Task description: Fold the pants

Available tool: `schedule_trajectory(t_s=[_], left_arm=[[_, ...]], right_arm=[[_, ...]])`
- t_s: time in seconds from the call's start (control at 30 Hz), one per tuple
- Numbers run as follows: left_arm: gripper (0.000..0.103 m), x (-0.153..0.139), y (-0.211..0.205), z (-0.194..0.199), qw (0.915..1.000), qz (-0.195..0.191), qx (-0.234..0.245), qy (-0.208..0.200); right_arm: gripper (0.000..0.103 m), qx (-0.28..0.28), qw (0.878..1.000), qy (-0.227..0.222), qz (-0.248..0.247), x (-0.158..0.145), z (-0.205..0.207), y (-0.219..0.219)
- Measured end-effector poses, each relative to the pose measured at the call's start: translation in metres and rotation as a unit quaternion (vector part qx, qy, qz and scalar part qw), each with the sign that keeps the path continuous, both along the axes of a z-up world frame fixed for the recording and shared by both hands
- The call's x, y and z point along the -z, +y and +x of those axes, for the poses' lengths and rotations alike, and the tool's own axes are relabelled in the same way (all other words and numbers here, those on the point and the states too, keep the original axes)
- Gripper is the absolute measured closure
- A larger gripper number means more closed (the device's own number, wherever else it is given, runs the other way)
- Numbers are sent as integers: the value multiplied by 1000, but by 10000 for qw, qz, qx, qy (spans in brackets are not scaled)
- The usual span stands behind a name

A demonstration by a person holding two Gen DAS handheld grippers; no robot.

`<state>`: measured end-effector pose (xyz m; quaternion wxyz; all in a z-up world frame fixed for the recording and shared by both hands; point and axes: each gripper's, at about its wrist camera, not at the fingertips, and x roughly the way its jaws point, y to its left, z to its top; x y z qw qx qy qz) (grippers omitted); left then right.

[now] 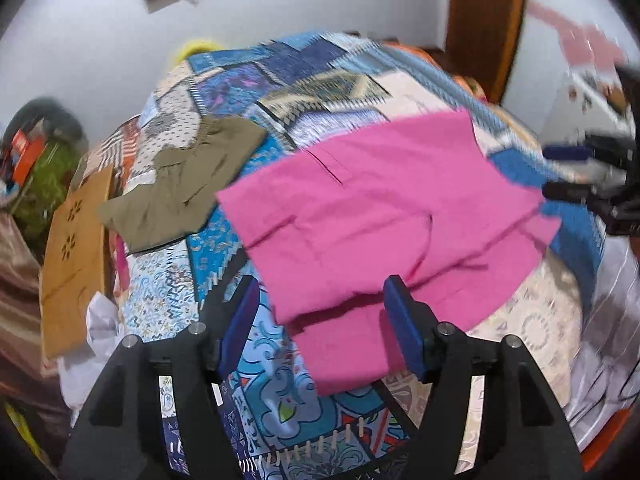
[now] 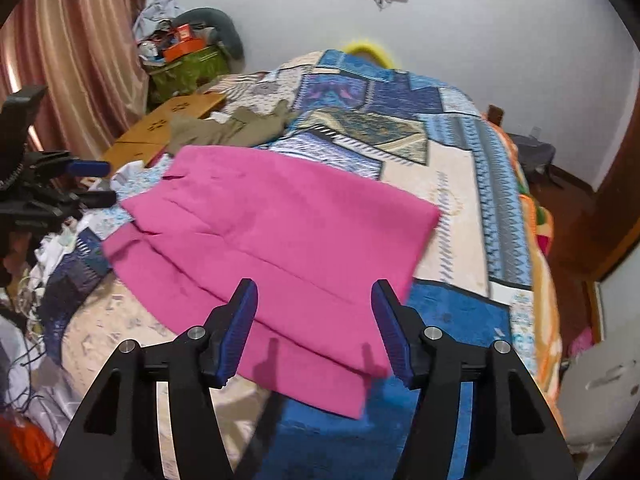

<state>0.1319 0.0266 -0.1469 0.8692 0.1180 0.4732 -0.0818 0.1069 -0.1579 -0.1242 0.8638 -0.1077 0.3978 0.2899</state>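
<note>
Pink pants point(image 1: 384, 216) lie folded over on the patchwork bedspread point(image 1: 280, 400); they also show in the right wrist view point(image 2: 280, 240). My left gripper point(image 1: 320, 304) is open and empty, hovering just above their near edge. My right gripper point(image 2: 314, 304) is open and empty above the pants' near corner, casting finger shadows on the cloth. Each gripper shows at the edge of the other's view: the right gripper point(image 1: 580, 172) and the left gripper point(image 2: 92, 184).
Olive-green pants point(image 1: 180, 184) lie crumpled beyond the pink ones, also in the right wrist view point(image 2: 228, 128). A cardboard sheet point(image 1: 76, 256) leans at the bed's left side. A heap of clutter point(image 2: 184, 56) and a curtain point(image 2: 80, 60) stand by the wall. A wooden door point(image 1: 484, 20) is far right.
</note>
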Motion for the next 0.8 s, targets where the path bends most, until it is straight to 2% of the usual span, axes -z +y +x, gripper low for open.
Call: schedule_trajectory(t_s=[0.1, 0.23, 0.53, 0.67, 0.73, 0.8], left_arm=[[39, 20, -17, 4, 9992, 216, 271, 217], [39, 36, -32, 11, 9977, 551, 368, 147], [39, 21, -25, 34, 9999, -49, 117, 70], [39, 13, -24, 37, 9996, -266, 95, 50], [39, 12, -26, 36, 9988, -440, 182, 93], [41, 13, -30, 33, 9983, -483, 301, 103]], right_arm=[[48, -124, 9998, 137, 8, 10, -1, 12], [48, -278, 9990, 346, -17, 23, -2, 23], [48, -587, 9964, 611, 14, 43, 2, 53], [48, -662, 9962, 566, 59, 46, 7, 66], [55, -632, 9966, 522, 111, 46, 10, 71], [77, -593, 9969, 496, 170, 46, 15, 74]])
